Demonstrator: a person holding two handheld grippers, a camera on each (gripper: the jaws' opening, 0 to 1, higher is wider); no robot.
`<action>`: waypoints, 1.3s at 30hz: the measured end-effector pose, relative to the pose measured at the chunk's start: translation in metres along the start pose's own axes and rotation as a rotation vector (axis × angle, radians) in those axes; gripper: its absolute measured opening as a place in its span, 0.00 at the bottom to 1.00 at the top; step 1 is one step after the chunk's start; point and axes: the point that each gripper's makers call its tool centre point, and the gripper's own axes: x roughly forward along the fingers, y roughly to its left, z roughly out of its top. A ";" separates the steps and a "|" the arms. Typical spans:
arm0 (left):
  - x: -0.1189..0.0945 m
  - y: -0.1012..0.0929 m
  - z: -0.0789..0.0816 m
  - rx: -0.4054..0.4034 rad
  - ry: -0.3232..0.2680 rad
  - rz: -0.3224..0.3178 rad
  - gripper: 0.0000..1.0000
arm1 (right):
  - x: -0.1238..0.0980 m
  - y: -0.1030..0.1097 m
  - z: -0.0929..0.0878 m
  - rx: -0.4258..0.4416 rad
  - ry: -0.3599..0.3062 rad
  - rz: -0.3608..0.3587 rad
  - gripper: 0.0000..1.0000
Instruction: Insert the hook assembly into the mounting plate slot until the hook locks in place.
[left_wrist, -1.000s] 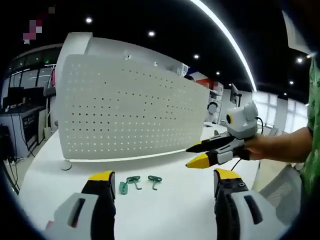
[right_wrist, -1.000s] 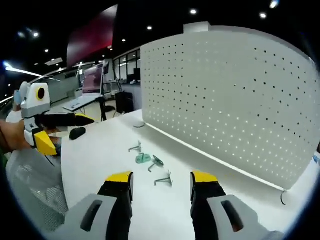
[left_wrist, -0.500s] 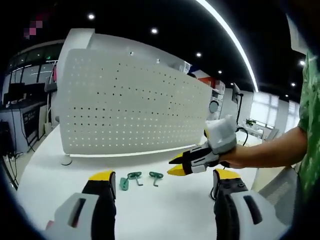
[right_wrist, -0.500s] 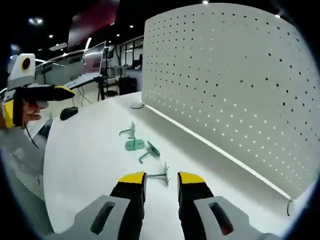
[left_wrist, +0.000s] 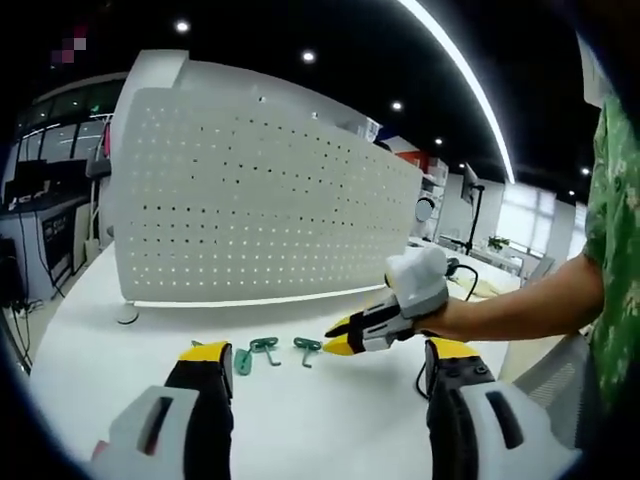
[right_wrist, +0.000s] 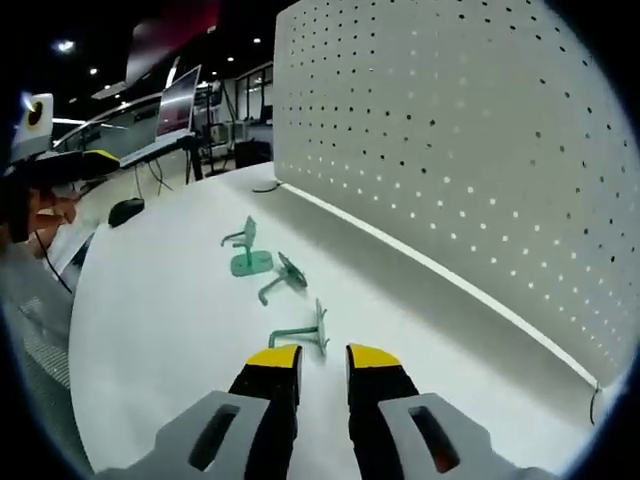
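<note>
So three small green hooks are being kept in a loose row on the white desk (right_wrist: 150, 330), in front of the big white pegboard (right_wrist: 480, 160) that's being stood upright along the desk's far side. In the right gripper view the nearest hook (right_wrist: 303, 334) is lying just past the right gripper (right_wrist: 323, 357) tips, its thin stem being run roughly sideways across the view, with its flat plate end being stood up on the right, toward the pegboard. The middle hook (right_wrist: 281, 277) is being pointed diagonally, plate end tilted up toward the board. The far hook (right_wrist: 243, 250) is being sat on its flat base with the hook part sticking upward.

The right gripper's yellow-tipped jaws are being held nearly pressed together, just a thin gap left, nothing being pinched; the nearest hook is just ahead of them, and touching can't be told for sure.

In the left gripper view the same green hooks (left_wrist: 262, 348) are being seen between the two grippers, with the right gripper (left_wrist: 336, 341) being angled down at the one on the right of that row (left_wrist: 306, 347), a person's hand (left_wrist: 455, 318) wrapped around it. The left gripper (left_wrist: 325, 352) is being held spread wide, nothing between its jaws, hovering over the desk close to the row's left end.
</note>
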 end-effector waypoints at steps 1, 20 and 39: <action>0.000 0.000 0.000 -0.001 0.000 0.000 0.81 | 0.001 0.000 -0.001 0.001 0.004 0.000 0.16; 0.002 -0.003 -0.005 -0.016 0.014 -0.012 0.79 | 0.016 -0.003 -0.009 -0.001 0.001 -0.003 0.07; 0.002 -0.001 -0.007 -0.020 0.023 -0.013 0.77 | 0.014 -0.001 -0.006 -0.017 -0.017 -0.007 0.02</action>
